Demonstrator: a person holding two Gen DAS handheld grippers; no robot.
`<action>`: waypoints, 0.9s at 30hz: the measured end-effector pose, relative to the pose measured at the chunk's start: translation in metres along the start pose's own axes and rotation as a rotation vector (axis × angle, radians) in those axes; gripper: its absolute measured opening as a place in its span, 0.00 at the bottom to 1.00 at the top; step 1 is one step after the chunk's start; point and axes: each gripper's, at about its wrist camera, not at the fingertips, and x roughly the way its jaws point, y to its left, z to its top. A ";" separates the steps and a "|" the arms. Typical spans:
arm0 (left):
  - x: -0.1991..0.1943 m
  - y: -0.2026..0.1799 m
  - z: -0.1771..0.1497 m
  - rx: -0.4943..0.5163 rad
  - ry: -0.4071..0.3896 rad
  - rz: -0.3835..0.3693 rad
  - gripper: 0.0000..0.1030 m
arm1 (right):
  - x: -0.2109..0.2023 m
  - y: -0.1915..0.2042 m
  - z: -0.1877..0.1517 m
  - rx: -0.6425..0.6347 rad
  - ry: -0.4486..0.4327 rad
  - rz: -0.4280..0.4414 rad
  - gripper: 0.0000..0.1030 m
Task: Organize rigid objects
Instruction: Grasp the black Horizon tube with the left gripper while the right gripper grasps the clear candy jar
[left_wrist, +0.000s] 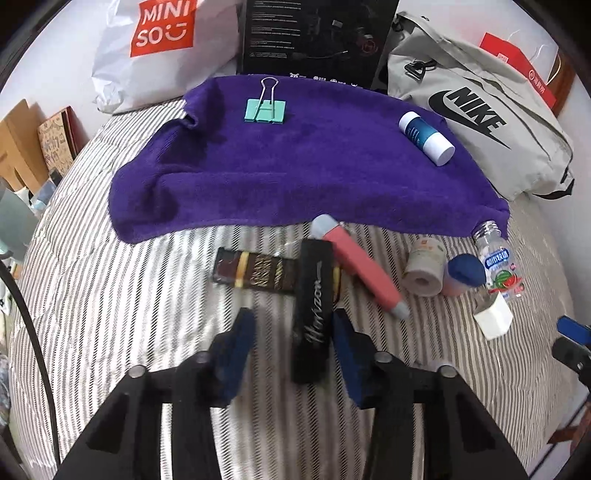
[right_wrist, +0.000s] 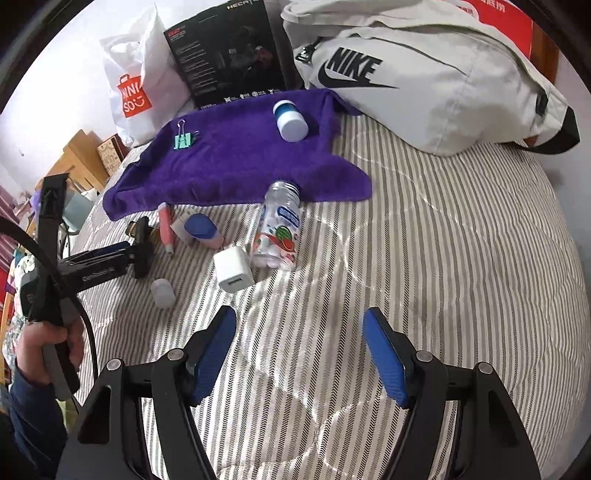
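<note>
On the striped bedcover (left_wrist: 129, 302) lies a black box marked "Horizon" (left_wrist: 312, 310), between the blue fingers of my left gripper (left_wrist: 291, 332). The right pad is at its side and a gap shows at the left pad. Beside the box lie a dark wrapped bar (left_wrist: 255, 273), a pink tube (left_wrist: 360, 266), a bandage roll (left_wrist: 423, 271), a blue-capped bottle (left_wrist: 465, 275), a clear candy bottle (right_wrist: 277, 229) and a white charger cube (right_wrist: 232, 271). A teal binder clip (left_wrist: 266, 109) and a blue-white bottle (left_wrist: 426, 137) rest on the purple towel (left_wrist: 295, 177). My right gripper (right_wrist: 299, 314) hangs open over bare cover.
A grey Nike bag (right_wrist: 424, 85), a white Miniso bag (left_wrist: 159, 44) and an upright black carton (left_wrist: 314, 33) line the far side. A small translucent cap (right_wrist: 162, 291) lies near the charger. A hand (right_wrist: 44, 343) holds the left gripper's handle. The bed drops off at the left.
</note>
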 end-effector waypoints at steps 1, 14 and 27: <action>-0.002 0.004 -0.001 -0.004 0.001 -0.002 0.35 | 0.002 0.000 0.000 0.004 0.003 0.003 0.69; 0.000 0.013 0.003 0.108 -0.023 -0.029 0.32 | 0.023 0.015 -0.005 -0.033 0.056 0.006 0.69; 0.002 0.003 0.009 0.158 -0.021 -0.081 0.23 | 0.038 0.022 -0.003 -0.046 0.097 -0.011 0.69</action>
